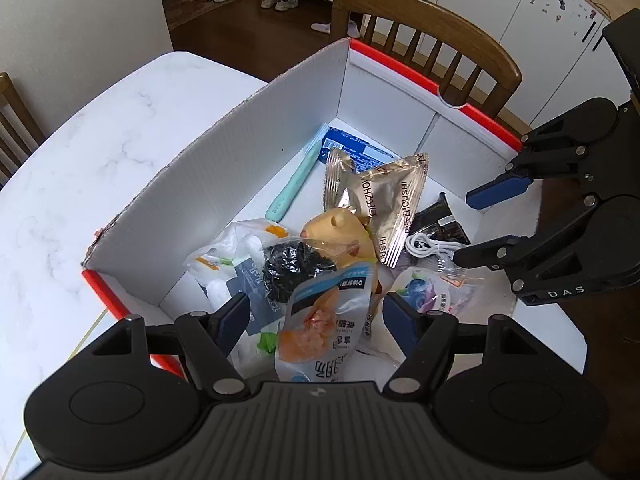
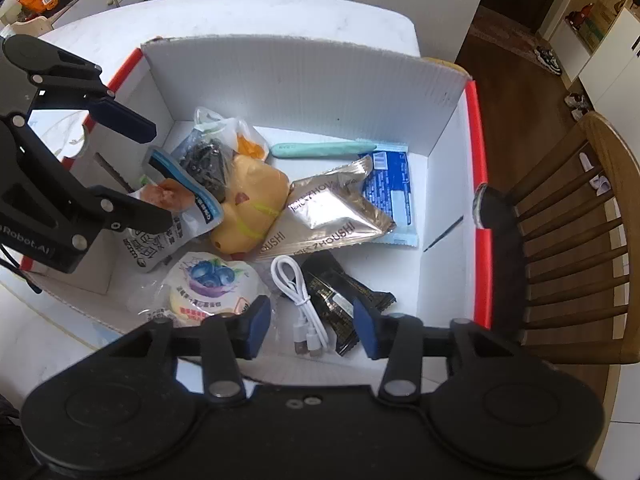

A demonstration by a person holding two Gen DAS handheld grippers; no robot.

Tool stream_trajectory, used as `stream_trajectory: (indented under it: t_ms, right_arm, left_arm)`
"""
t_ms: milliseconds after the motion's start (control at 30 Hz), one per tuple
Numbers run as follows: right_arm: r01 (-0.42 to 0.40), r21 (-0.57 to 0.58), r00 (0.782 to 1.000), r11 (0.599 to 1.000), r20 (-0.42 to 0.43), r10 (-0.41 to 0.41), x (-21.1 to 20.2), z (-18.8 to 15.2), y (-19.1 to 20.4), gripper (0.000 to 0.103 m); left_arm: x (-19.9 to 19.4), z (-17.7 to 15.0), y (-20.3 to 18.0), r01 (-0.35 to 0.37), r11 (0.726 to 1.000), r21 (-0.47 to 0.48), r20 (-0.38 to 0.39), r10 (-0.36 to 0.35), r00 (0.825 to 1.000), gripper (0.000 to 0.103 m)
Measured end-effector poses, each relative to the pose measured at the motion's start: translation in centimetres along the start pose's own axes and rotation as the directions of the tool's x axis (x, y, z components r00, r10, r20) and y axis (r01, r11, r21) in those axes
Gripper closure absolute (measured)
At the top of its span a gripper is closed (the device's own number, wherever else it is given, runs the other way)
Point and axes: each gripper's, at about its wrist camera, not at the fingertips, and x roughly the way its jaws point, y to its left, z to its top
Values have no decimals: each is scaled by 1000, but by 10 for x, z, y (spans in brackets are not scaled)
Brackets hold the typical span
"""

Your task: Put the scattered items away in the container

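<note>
A white box with red rims (image 1: 280, 120) (image 2: 304, 80) stands on the table and holds several items. My left gripper (image 1: 316, 320) (image 2: 136, 166) is open over its near corner; a snack pouch with an orange picture (image 1: 324, 320) (image 2: 176, 208) stands between the fingers, and the pads do not press it. My right gripper (image 2: 311, 328) (image 1: 488, 222) is open above a coiled white cable (image 2: 300, 296) (image 1: 424, 246) that lies on the box floor beside black sachets (image 2: 344, 296). A yellow duck toy (image 2: 248, 200), a gold foil packet (image 2: 336, 208) and a blueberry packet (image 2: 212, 284) lie nearby.
A teal pen-like stick (image 2: 320, 148) and a blue packet (image 2: 390, 188) lie by the far wall of the box. The box sits on a white marble table (image 1: 80, 160). A wooden chair (image 2: 580, 220) (image 1: 432, 28) stands close behind the box's red rim.
</note>
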Motion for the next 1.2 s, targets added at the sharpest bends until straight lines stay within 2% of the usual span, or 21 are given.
stream_trajectory:
  t_ms: [700, 767, 867, 967, 1033, 1167, 1200]
  right_arm:
    - [0, -10, 993, 1000, 122, 1, -63, -13, 21, 52]
    - [-4, -15, 991, 1000, 132, 6, -67, -15, 24, 52]
    - [-1, -17, 988, 1000, 156, 3, -75, -19, 30, 40]
    - [0, -18, 984, 1000, 177, 3, -83, -23, 34, 39]
    - [4, -21, 982, 1000, 188, 0, -88, -25, 37, 38]
    - [4, -12, 977, 1000, 213, -1, -97, -31, 42, 34]
    - [5, -8, 976, 1000, 219, -3, -99, -33, 43, 33]
  left_arm:
    - [-59, -29, -17, -7, 1000, 10, 65, 7, 998, 30]
    - [-65, -32, -19, -10, 1000, 12, 72, 9, 997, 27]
    - [-72, -37, -20, -13, 1000, 13, 83, 12, 996, 25]
    - [-79, -42, -20, -21, 1000, 5, 96, 21, 995, 24]
    - [-83, -45, -19, -20, 1000, -4, 106, 21, 994, 16]
    - [-89, -53, -18, -17, 1000, -26, 125, 21, 992, 12]
    - [-90, -55, -18, -16, 999, -29, 129, 20, 991, 8]
